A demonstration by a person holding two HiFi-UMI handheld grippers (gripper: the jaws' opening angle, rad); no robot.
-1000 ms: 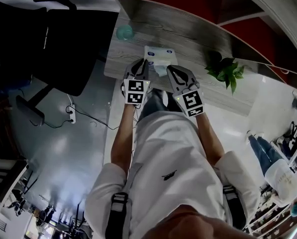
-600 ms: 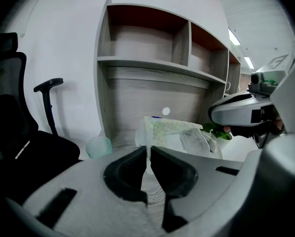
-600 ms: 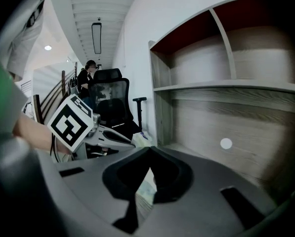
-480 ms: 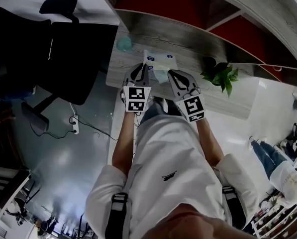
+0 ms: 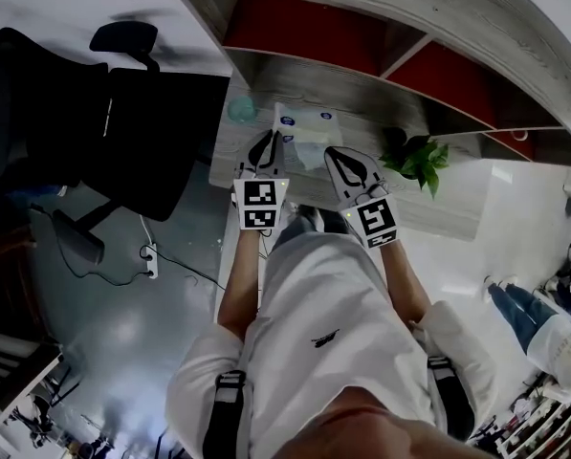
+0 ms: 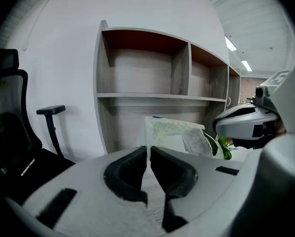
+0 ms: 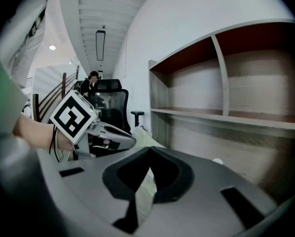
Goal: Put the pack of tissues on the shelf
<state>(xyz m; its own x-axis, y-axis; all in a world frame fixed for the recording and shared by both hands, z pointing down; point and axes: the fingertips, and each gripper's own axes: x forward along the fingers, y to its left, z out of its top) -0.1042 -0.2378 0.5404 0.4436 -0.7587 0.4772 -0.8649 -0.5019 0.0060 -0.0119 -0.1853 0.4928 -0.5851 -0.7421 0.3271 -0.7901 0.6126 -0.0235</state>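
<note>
Black-padded jaws of the left gripper (image 6: 148, 149) are pressed together on a thin flap of wrapper at the near-left edge of the pale, plastic-wrapped pack of tissues (image 6: 174, 132). The right gripper (image 7: 148, 154) likewise has its jaws closed on wrapper film, which shows in the slit between them. The pack thus hangs between both grippers, over the grey wood-grain table (image 5: 448, 199); whether its underside is clear of the table I cannot tell.

Just behind it rises the grey wooden shelf with red-backed compartments (image 6: 157, 97); a green leafy plant (image 5: 414, 156) stands on the table to the right, a small teal round object (image 5: 240, 110) to the left, and a black office chair (image 5: 122, 113) further left.

Against a second ago, the head view has tipped upward, so far more of the shelf shows; both grips are unchanged, and the pack has drawn nearer the shelf's foot. I judge the carry begun and the placing not yet done; the pack must next be raised to a compartment's board without the thin film slipping.
</note>
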